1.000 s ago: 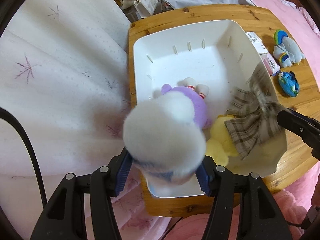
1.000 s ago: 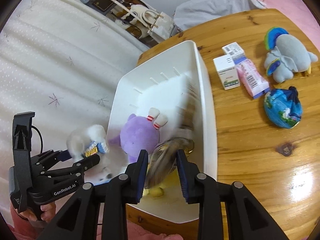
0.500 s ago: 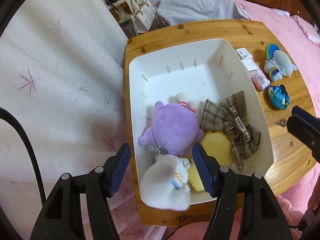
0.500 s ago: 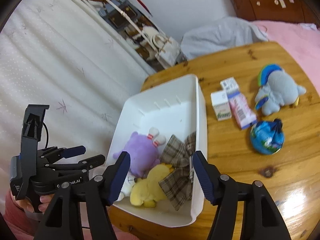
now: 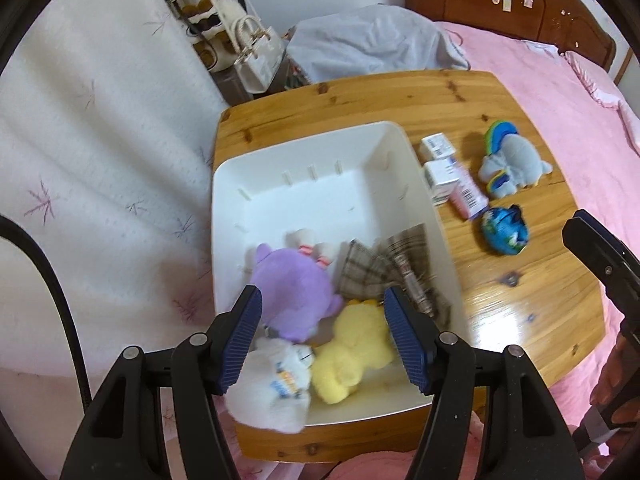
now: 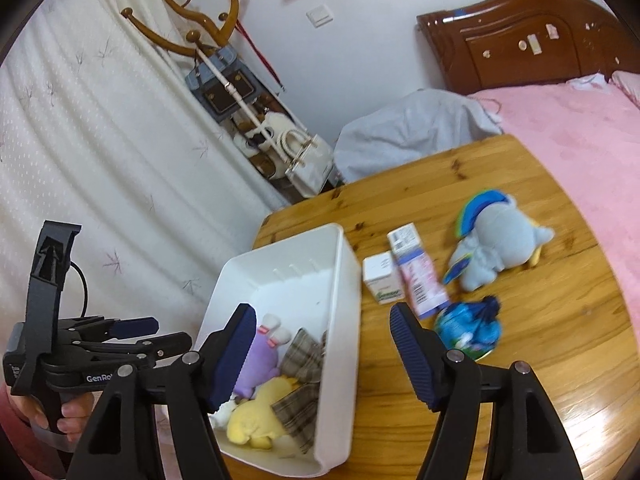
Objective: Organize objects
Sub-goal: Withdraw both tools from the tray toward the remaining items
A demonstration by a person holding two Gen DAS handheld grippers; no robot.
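— Sorting looks half done: the white bin (image 5: 224,208) on the worktop (image 5: 520,300) holds the purple plush (image 5: 294,284), yellow plush (image 5: 356,354), plaid bow (image 5: 384,266) and white plush (image 5: 272,384). Both grippers?

— Left hand-held gripper (image 5: 322,336) and right hand-held gripper (image 6: 322,350) both gape, holding nothing.

— Risks?

— The white plush sits on the bin's near rim and could tumble out. Beside the bin, the boxes (image 6: 400,272), blue ball (image 6: 470,330) and grey plush (image 6: 500,244) crowd together; one grab may knock another.
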